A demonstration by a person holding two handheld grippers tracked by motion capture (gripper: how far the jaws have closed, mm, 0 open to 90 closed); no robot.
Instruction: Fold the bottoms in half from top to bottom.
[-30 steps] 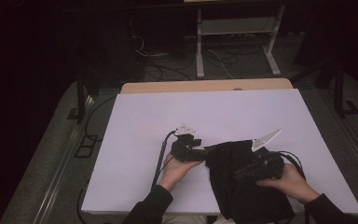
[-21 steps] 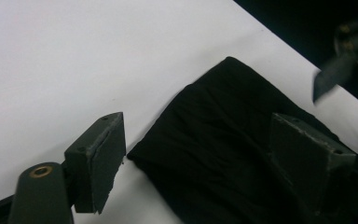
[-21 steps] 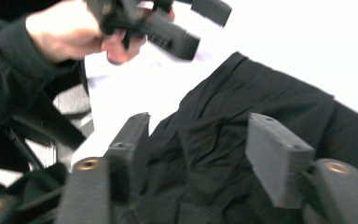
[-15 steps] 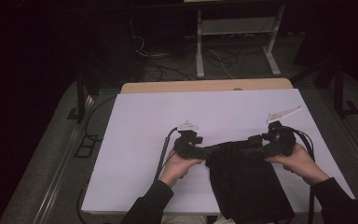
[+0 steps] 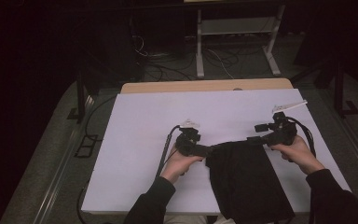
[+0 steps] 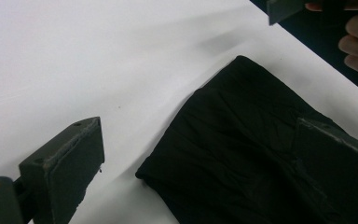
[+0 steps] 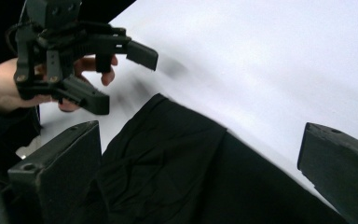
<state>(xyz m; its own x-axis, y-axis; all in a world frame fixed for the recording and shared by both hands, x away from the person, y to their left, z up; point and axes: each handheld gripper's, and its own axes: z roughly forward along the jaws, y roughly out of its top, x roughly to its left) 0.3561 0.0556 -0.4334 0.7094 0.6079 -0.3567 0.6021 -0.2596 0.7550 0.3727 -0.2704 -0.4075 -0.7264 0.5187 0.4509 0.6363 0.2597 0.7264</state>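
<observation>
Black cloth [image 5: 244, 179] lying flat on the white table [image 5: 144, 140], both grippers letting go.

Since a second ago the right gripper [image 5: 256, 134] has swung from over the cloth to its far right corner, and the cloth is now spread wider. Both grippers' jaws have just been opening and are standing spread, nothing pinched; the left gripper [image 5: 204, 150] is sitting at the cloth's far left corner. I am judging the spreading step done. Count: one cloth, two grippers, one table.
</observation>
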